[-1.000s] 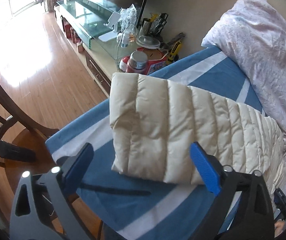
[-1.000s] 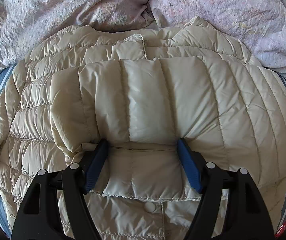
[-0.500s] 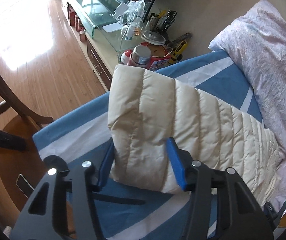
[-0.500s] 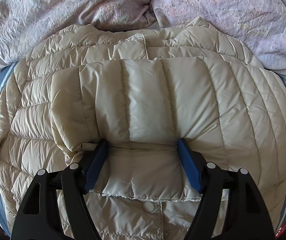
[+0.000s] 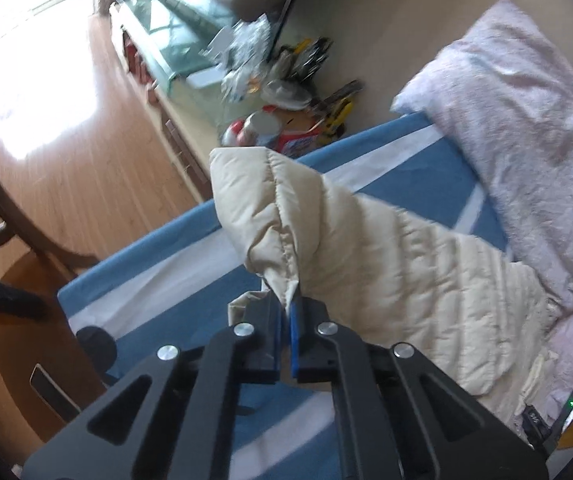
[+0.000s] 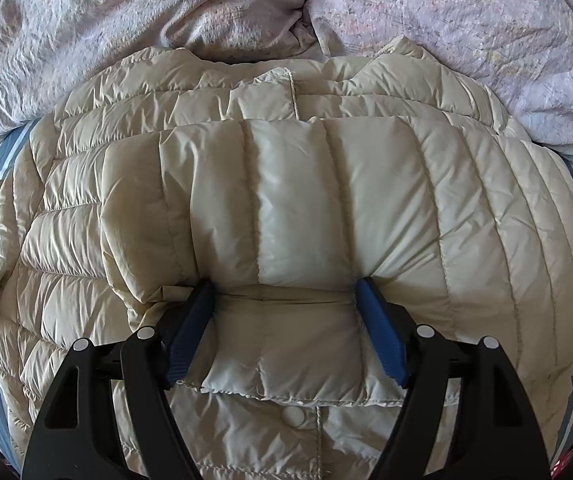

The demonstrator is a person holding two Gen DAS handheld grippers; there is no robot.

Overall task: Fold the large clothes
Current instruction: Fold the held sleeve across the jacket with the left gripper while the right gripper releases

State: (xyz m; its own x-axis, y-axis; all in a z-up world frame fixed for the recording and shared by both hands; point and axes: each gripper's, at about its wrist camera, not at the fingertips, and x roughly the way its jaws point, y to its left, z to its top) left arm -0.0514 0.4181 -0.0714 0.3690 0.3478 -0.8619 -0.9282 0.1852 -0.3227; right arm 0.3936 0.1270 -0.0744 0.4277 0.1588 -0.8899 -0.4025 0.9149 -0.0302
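A cream quilted down jacket (image 6: 294,208) lies spread on the bed with one sleeve folded across its front. My right gripper (image 6: 284,308) is open, its blue pads on either side of the folded sleeve's cuff end, resting on the jacket. In the left wrist view my left gripper (image 5: 286,320) is shut on the edge of the jacket's other sleeve (image 5: 326,232) and holds the cuff end lifted off the blue and white sheet (image 5: 158,280).
Pale lilac bedding (image 6: 166,20) is bunched behind the jacket and shows in the left wrist view (image 5: 526,120). A low cabinet with bottles and clutter (image 5: 270,92) stands beside the bed. A dark wooden chair (image 5: 6,216) stands on the wood floor at left.
My left gripper closed from wide open onto the sleeve's edge and lifted it, so the sleeve now bunches upward. My right gripper and the folded sleeve stayed still.
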